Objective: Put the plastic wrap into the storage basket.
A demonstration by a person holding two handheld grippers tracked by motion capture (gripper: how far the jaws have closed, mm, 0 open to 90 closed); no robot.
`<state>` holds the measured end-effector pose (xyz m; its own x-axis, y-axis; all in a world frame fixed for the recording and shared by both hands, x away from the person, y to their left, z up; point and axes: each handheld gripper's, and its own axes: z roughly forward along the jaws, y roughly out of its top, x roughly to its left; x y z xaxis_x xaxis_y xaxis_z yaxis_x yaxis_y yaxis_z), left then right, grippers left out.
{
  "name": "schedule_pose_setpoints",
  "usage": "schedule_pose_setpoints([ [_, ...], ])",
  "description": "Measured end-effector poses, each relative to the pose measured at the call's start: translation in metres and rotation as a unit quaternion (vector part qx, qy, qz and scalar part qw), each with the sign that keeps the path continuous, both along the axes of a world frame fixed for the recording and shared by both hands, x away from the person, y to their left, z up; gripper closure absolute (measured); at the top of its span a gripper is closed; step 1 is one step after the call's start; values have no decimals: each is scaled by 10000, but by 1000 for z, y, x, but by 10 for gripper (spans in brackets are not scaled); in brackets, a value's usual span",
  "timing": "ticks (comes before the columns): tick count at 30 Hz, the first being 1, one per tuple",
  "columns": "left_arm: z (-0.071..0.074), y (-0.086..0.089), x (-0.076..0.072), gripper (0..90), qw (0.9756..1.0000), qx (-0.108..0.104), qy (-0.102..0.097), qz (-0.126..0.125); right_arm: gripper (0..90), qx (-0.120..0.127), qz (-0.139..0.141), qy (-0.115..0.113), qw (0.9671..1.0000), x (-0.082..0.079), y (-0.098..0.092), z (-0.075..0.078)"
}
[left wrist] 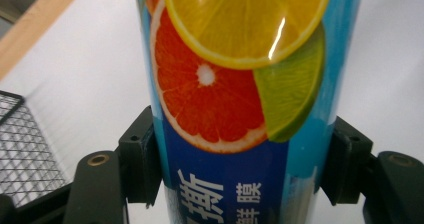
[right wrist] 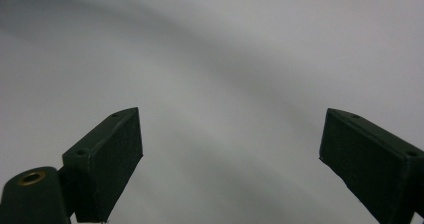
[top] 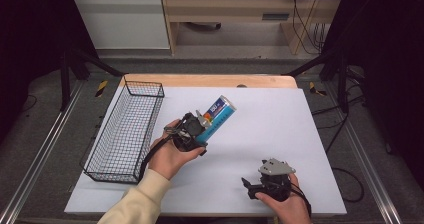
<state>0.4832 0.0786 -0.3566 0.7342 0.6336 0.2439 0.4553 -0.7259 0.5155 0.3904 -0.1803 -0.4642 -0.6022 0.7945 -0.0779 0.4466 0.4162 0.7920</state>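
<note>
My left hand-held gripper (top: 204, 125) clamps the tube (top: 218, 115), lifted above the table (top: 280, 134), long axis toward 1 o'clock; basket (top: 126, 129) at 9 o'clock. Right hand-held gripper (top: 248, 185) gapes wide, empty.

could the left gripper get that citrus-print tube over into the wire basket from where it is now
Probably yes. The left gripper is shut on the tube, tilted above the white mat, and the wire basket stands open-topped just to its left with nothing between them. The right gripper rests well clear.
</note>
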Motion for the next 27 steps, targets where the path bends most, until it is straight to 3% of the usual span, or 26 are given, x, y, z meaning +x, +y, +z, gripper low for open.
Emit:
schedule_pose_setpoints([
  [6, 15, 0, -5, 319, 9996, 108, -233, 93, 104, -1, 8, -4, 10000, 0, 0, 0],
  [14, 55, 5, -15, 318, 9985, 217, -434, 253, 104, 47, 27, 6, 10000, 0, 0, 0],
  [19, 69, 13, -18, 318, 9975, 311, -510, 377, 104, 109, 53, 30, 9999, -1, 1, 1],
  [27, 80, 31, -23, 319, 9961, 448, -524, 543, 105, 187, 25, 27, 9998, -2, 0, 3],
])
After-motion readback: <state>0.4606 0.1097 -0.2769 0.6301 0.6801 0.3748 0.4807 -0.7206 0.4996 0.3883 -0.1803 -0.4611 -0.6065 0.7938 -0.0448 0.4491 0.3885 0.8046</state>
